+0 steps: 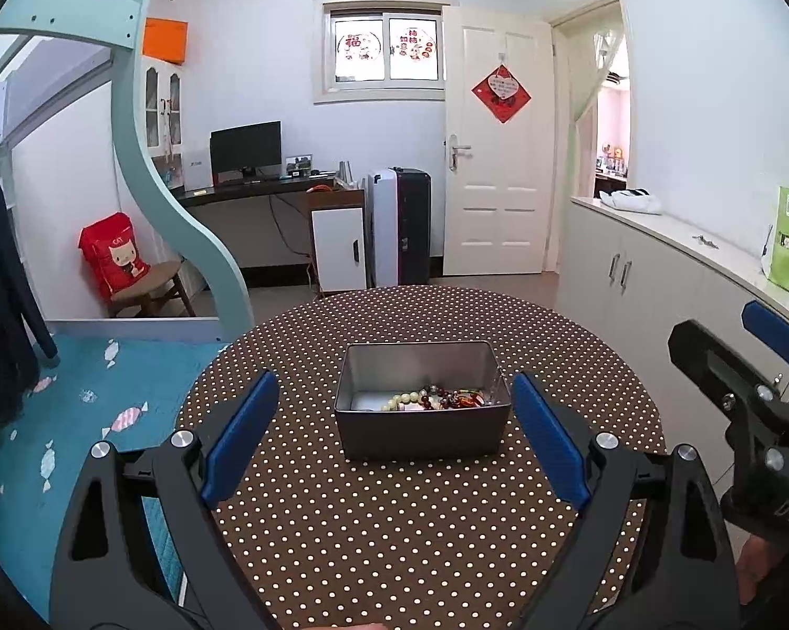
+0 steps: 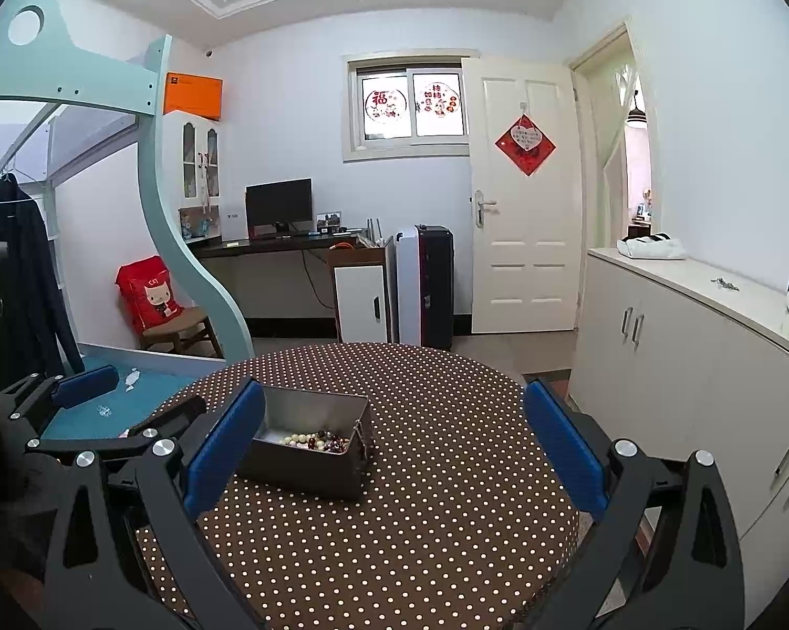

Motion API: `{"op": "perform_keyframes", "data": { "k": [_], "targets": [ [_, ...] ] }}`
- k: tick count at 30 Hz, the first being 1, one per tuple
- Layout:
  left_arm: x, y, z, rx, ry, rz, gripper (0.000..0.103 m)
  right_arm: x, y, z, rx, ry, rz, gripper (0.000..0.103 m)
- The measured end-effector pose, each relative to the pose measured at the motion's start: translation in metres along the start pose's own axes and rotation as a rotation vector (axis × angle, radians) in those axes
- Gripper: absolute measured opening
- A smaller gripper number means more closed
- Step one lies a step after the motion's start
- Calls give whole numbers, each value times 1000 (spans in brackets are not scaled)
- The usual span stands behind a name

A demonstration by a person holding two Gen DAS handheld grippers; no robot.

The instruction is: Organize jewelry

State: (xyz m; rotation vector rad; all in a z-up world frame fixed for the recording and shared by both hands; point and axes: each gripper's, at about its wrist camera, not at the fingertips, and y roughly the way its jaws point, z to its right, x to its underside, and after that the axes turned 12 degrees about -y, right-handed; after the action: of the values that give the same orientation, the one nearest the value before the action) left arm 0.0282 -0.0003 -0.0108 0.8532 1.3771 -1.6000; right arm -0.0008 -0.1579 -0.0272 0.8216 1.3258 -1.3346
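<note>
On your far left is the bed [image 1: 79,394] with its blue candy sheet, and next to it comes the round surface [image 1: 394,525] with the brown dotted cloth. Your left gripper [image 1: 394,441] hangs low over the near side of the surface, at about 6 o'clock from the tin box [image 1: 421,436]. Its fingers [image 1: 242,436] are spread wide and hold nothing. The box sits right between them, a bit farther away, so it looks like you are lined up with it. The box stands with its top open, near the middle of the surface, and no lid shows. The jewelry [image 1: 436,399] lies inside it: a pale bead string, dark red beads and some small bright bits, all heaped toward the right half of the floor of the box. The left half of that floor is bare. No jewelry shows out on the cloth. So the beads are already in the box. That fits two things: they have all been put away, or they are waiting to be lifted out and sorted. I cannot tell which. Go on to the right and you find your right gripper [image 2: 394,451]. It is at about 4 o'clock from the box, off to the side. Its fingers [image 2: 226,446] are wide too, and hold nothing. The box shows by its left finger, and the dotted cloth fills the rest of the gap. Far right is the long white cupboard [image 2: 683,367] along the wall.
</note>
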Motion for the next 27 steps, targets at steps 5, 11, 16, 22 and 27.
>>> {"op": "perform_keyframes", "data": {
  "k": [5,11,16,22,27],
  "targets": [
    [2,-2,-3,1,-10,0,92,2,-1,-2,-4,-20,-2,96],
    [3,-3,-8,-4,-21,-6,94,1,0,-5,-9,-23,-7,96],
    [2,-5,-15,-9,-30,-1,94,-1,0,-10,-21,-34,4,96],
    [2,-7,-19,-2,-37,6,96,0,1,-10,-28,-29,-1,96],
    [2,-11,-21,2,-39,19,97,0,0,-9,-34,-26,-4,96]
  ]
}}
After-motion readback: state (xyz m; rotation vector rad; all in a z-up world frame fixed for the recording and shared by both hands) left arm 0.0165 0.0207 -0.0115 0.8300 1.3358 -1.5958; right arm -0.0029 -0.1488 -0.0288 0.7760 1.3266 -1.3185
